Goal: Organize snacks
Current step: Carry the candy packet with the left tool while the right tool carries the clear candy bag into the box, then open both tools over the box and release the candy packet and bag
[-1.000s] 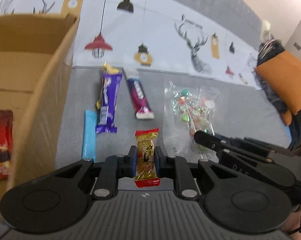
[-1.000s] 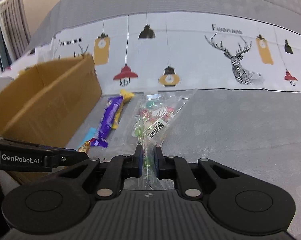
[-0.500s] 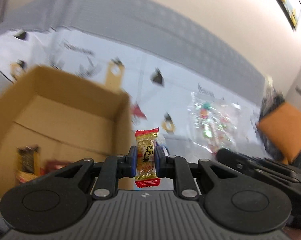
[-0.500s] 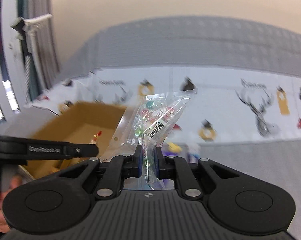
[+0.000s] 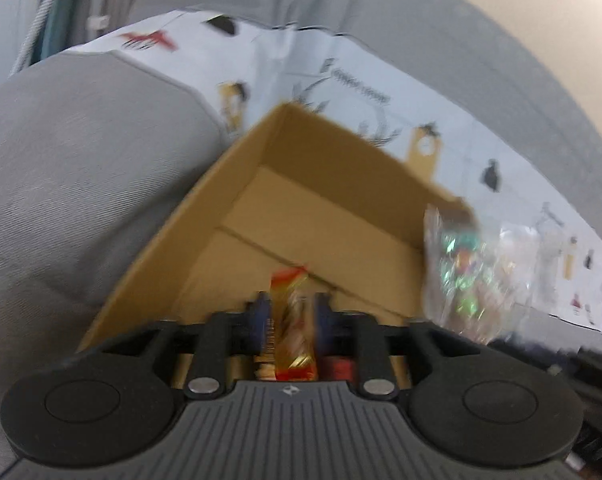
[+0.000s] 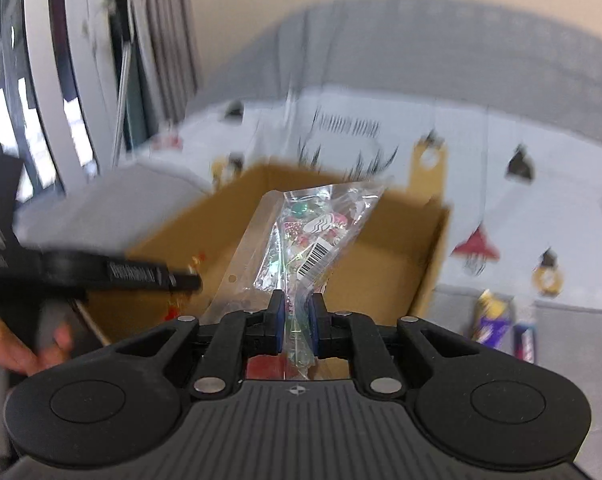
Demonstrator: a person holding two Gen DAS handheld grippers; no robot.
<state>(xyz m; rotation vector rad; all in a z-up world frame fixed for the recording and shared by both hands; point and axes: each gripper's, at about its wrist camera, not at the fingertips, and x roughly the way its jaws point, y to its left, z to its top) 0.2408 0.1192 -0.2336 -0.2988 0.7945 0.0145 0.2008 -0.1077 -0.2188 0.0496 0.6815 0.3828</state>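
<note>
Step in hand: dropping snacks into the open brown cardboard box [image 5: 325, 216]; both grippers are over its mouth, and the pictures are blurred.
Left gripper [image 5: 289, 320]: its jaws are opening; the small gold-and-red wrapped candy [image 5: 291, 320] lies between the blue pads [image 5: 261, 316], which appear to stand clear of it, so by my reading it is being let go.
Right gripper [image 6: 297, 322]: its jaws are just starting to part, though the pads are close on the lower edge of the clear plastic bag of mixed sweets [image 6: 313, 236], which stands up above the fingers.
Where the candy is: over the near end of the box, above other wrappers dimly seen on the box floor.
Where the bag is: over the box interior, near its middle, not yet resting on anything.
Left outside: a purple wrapped bar [image 6: 491, 320] and a second dark bar [image 6: 525, 338] lie on the grey sofa seat [image 6: 573, 328] just right of the box.
Person: a hand [image 6: 25, 350] holds the left tool's handle at the left edge of the right wrist view.
Next move calls for: letting the candy fall free, then releasing the bag fully so it lands inside the walls; after that, I judge, going back for the two bars.
Risk: the tall bag may catch on the box rim.
</note>
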